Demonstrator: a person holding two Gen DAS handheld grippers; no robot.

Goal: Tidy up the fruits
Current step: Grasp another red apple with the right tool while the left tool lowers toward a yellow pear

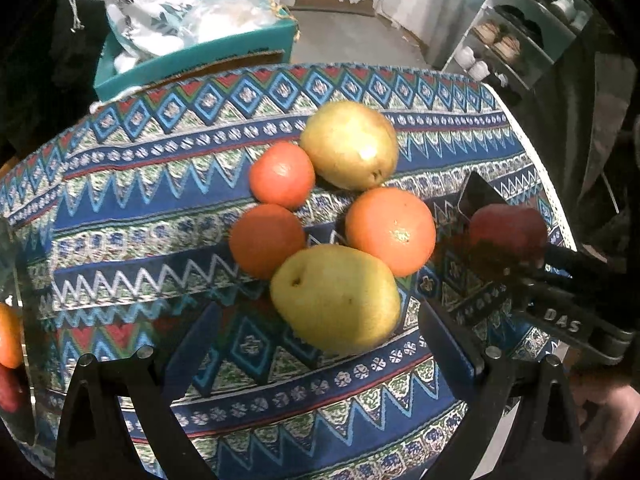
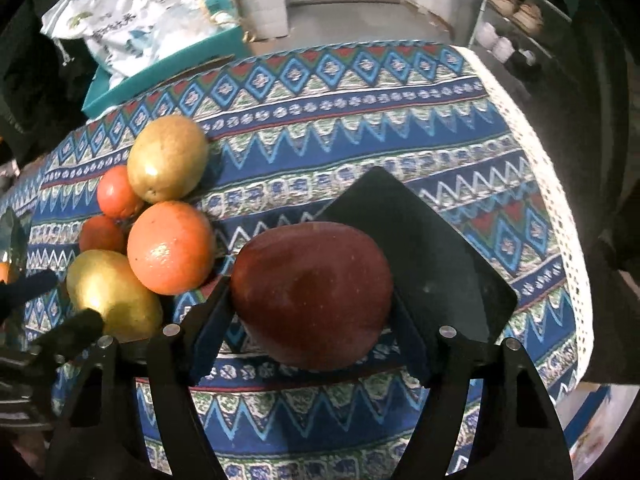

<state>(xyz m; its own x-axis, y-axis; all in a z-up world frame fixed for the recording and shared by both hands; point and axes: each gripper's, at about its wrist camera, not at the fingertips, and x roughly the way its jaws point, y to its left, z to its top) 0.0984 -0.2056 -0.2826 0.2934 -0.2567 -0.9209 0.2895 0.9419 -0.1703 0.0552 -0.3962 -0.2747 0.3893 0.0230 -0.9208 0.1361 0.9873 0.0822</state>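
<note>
On the patterned tablecloth [image 1: 120, 208] lies a cluster of fruit: a far pear [image 1: 350, 144], two tangerines [image 1: 282, 174] [image 1: 266, 240], a large orange [image 1: 390, 230] and a near pear [image 1: 336, 296]. My left gripper [image 1: 316, 332] is open, its fingers standing wide on either side of the near pear without touching it. To the right of the cluster, my right gripper [image 2: 312, 296] is shut on a dark red apple [image 2: 312, 292], a pad on each flank. The apple [image 1: 508, 228] sits low over the cloth by a black flat square [image 2: 432, 264].
A teal box [image 1: 192, 60] with white bags stands past the table's far edge. The lace-trimmed table edge [image 2: 560, 208] curves close on the right, with a shoe rack [image 1: 500, 40] beyond. An orange fruit [image 1: 10, 336] shows behind a glassy rim at far left.
</note>
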